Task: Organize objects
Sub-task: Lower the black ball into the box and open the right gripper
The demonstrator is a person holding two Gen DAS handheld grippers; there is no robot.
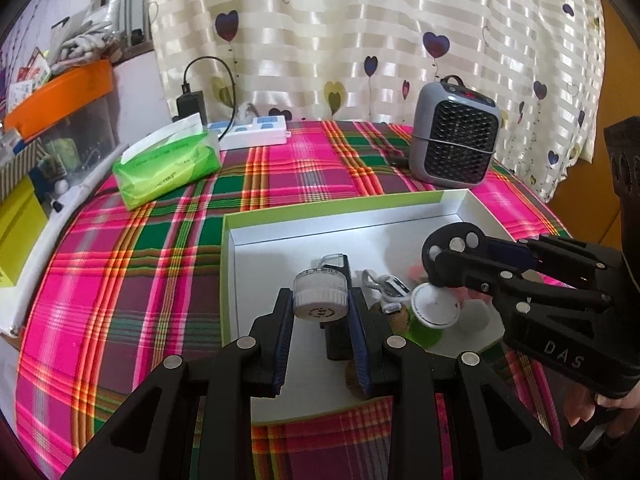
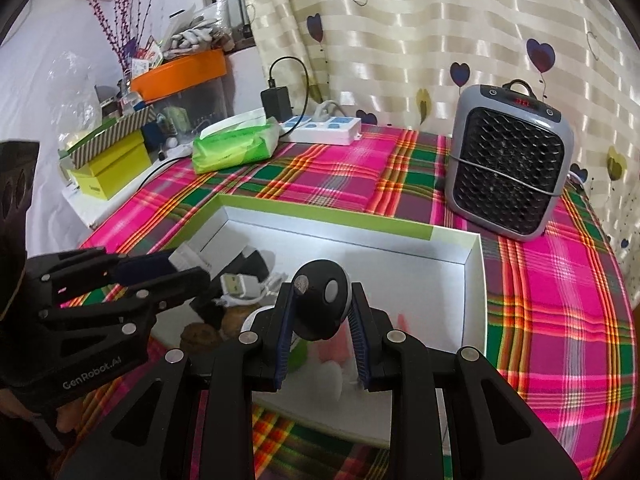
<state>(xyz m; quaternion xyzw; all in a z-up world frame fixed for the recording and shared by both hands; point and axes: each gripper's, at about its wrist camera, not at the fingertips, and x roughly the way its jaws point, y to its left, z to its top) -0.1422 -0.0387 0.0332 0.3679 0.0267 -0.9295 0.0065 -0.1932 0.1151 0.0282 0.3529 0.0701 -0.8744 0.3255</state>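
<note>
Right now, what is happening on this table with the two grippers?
A person holds two black grippers over a shallow white box with a green rim on the pink plaid tablecloth. The left gripper clamps a small round white capped jar. The right gripper clamps a round black disc-shaped object. Several small items already lie in the box.

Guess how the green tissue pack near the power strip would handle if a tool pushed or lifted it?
The green tissue pack looks like a soft plastic wrap, so it would probably sag and dent rather than stay stiff. It lies flat on the plaid cloth, so it should slide, not roll. Probably light; the film may be slippery.
</note>
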